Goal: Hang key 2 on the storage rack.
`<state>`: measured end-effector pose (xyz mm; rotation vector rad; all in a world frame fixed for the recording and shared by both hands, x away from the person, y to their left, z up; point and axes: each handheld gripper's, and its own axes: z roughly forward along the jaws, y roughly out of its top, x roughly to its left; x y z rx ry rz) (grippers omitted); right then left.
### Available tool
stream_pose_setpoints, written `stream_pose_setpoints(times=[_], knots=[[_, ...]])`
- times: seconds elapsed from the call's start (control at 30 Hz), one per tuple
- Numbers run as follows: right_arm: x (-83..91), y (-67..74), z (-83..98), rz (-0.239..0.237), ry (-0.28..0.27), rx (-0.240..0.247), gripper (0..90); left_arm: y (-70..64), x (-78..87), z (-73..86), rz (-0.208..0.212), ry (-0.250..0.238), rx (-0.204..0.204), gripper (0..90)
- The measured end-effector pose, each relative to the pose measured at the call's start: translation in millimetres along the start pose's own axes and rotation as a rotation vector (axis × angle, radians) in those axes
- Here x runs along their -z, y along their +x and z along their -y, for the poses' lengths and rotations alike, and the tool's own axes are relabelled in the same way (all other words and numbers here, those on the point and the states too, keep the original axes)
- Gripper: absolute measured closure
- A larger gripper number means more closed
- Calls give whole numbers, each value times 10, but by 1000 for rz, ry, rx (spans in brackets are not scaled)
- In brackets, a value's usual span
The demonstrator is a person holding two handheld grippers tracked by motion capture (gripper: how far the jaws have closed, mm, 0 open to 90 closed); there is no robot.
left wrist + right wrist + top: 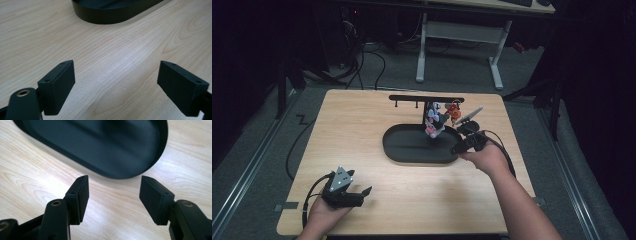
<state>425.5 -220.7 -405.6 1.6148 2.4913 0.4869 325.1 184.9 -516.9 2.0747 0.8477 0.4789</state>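
At far right of black tray (412, 150), right gripper (460, 135) jaws apart, empty, near hanging plush toy (433, 120): light, soft; pinch body. Left gripper (364, 192) apart, empty.

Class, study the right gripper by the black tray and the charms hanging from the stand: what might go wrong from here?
1. The right gripper sits close under the hanging charms; lifting carelessly might knock them off the stand.
2. Its open jaws hover at the black tray rim, so it might nudge the tray along the table.
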Motion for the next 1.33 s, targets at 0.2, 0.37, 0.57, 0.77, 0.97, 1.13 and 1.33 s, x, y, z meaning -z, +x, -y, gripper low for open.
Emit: stream_pose_setpoints(times=[0.2, 0.37, 0.57, 0.77, 0.97, 1.13, 1.33], knots=[[-42, 56, 436, 14, -128, 50, 393, -60, -23, -18, 19, 9, -14, 151], [-167, 64, 842, 19, -254, 74, 400, -114, -37, -56, 50, -7, -4, 150], [-376, -7, 1365, 54, -441, 82, 377, -173, -44, -80, 80, -17, 20, 149], [-306, -74, 1887, 85, -624, 55, 361, -290, -30, -124, 106, -49, 55, 146], [-317, -136, 2045, 63, -673, 51, 322, -344, -102, -126, 99, -33, 60, 145], [-404, -132, 1988, 37, -660, 42, 308, -337, -67, -123, 91, -41, 57, 143], [-450, -76, 1979, 50, -640, 52, 309, -272, 24, -146, 82, -73, 51, 141]])
